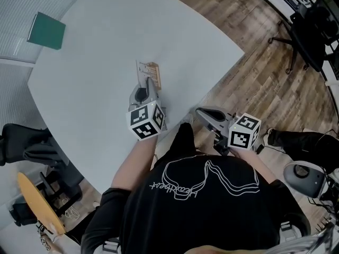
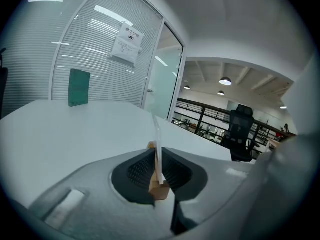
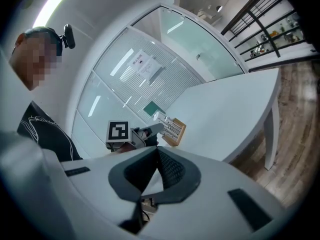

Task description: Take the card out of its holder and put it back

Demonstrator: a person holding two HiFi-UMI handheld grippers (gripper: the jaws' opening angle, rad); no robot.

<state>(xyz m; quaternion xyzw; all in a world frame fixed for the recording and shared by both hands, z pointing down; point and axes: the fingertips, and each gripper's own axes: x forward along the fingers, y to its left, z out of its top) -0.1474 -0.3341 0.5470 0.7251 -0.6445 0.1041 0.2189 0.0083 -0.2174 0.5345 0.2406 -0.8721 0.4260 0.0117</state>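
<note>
A thin clear card (image 1: 142, 69) stands upright in a small wooden holder (image 1: 153, 74) near the middle of the white table (image 1: 95, 89). My left gripper (image 1: 150, 82) reaches up to it from the near side. In the left gripper view the card (image 2: 156, 134) runs edge-on between the black pads, which press on it just above the wooden holder (image 2: 159, 188); this gripper (image 2: 157, 156) is shut on the card. My right gripper (image 1: 200, 111) hangs off the table's near edge, shut and empty (image 3: 157, 156). From there I see the holder (image 3: 172, 129) and the left gripper (image 3: 145, 132).
A green pad (image 1: 46, 30) sits at the table's far left corner by the blinds. The table's curved edge (image 1: 212, 89) drops to wooden floor on the right, where a black office chair (image 1: 307, 30) stands. Another dark chair (image 1: 32, 147) is at the near left.
</note>
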